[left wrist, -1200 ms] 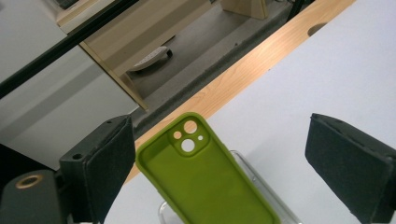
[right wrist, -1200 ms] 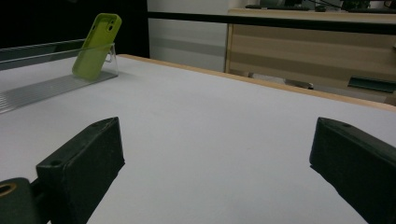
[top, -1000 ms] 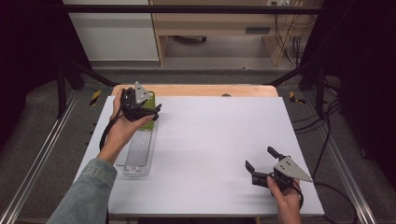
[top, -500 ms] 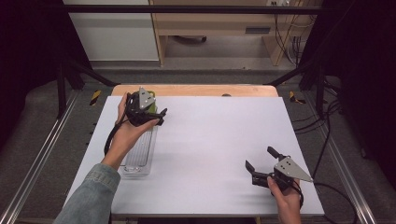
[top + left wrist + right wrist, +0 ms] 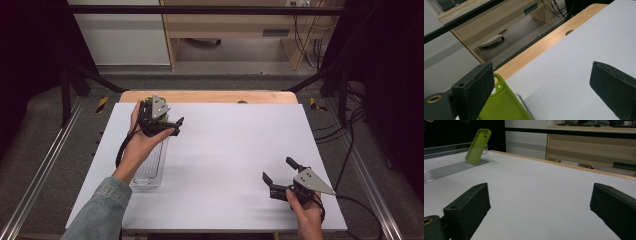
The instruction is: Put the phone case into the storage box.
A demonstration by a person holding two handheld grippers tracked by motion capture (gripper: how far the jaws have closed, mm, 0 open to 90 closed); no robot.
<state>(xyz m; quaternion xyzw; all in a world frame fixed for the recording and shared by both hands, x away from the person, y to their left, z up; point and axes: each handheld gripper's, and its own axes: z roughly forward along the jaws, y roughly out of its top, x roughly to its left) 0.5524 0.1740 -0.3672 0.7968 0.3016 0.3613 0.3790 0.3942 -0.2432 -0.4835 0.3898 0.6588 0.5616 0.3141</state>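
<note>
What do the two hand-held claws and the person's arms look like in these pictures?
Both claws, the left claw and the right claw, are black with two blocky padded jaws. Each carries a grey three-cornered plate on top and trails a black cable. The left arm wears a blue denim sleeve.

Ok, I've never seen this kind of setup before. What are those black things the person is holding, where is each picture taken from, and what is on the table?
There is no robot here: a person holds hand-operated tongs, one per hand. The high view looks down on the white table. The other two pictures come from cameras riding on each tool, looking out between its black jaws. The left tongs hover open over the far end of a clear plastic rack. A green phone case stands propped at that end of the rack, leaning against it. The right tongs are open at the near right, with nothing between them. Neither tool holds anything.
</note>
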